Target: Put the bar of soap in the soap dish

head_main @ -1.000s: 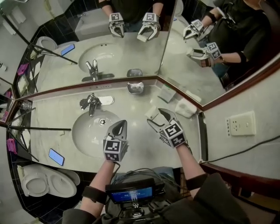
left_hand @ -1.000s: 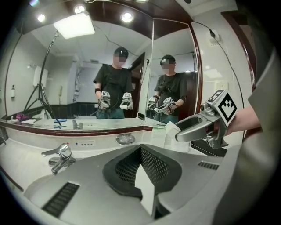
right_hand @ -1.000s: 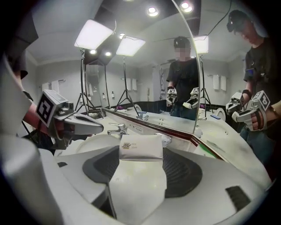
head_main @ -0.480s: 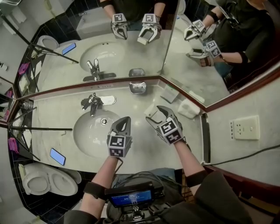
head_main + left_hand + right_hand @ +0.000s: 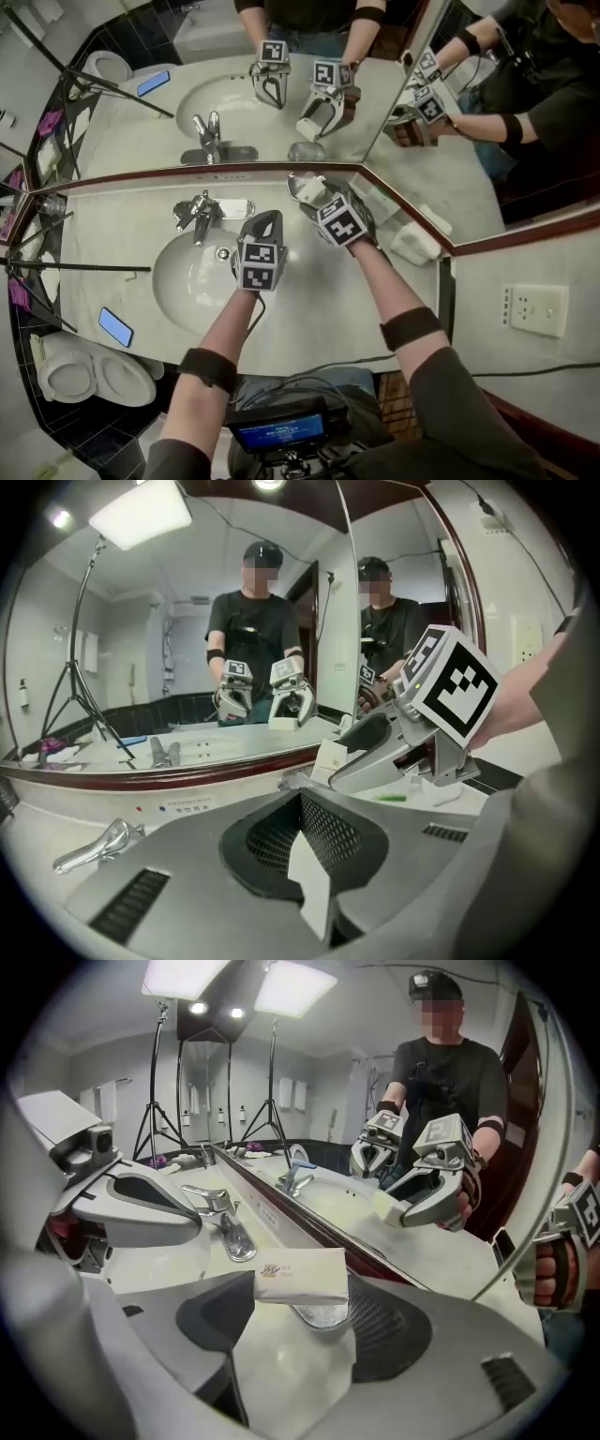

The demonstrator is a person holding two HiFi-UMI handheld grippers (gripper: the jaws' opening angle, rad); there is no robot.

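Note:
The bar of soap (image 5: 302, 1275) is a white wrapped block with a small printed logo. My right gripper (image 5: 302, 1286) is shut on it, one jaw at each end. The soap hangs just above the small metal soap dish (image 5: 323, 1316), which stands on the counter against the mirror. From the head view the soap (image 5: 310, 192) and right gripper (image 5: 312, 194) are at the back of the counter, right of the tap. My left gripper (image 5: 269, 221) is shut and empty, over the basin's right rim, close to the left of the right one. In the left gripper view its jaws (image 5: 305, 846) are pressed together.
A chrome tap (image 5: 195, 217) and oval basin (image 5: 202, 277) lie to the left. A mirror runs along the counter's back edge. White folded packets (image 5: 412, 242) sit to the right, and a phone (image 5: 116, 326) lies at the counter's front left. A tripod leg (image 5: 84, 268) crosses the left side.
Both grippers have moved away from the counter's front toward the mirror. The right one has carried the soap up to the soap dish. The left one stayed shut.

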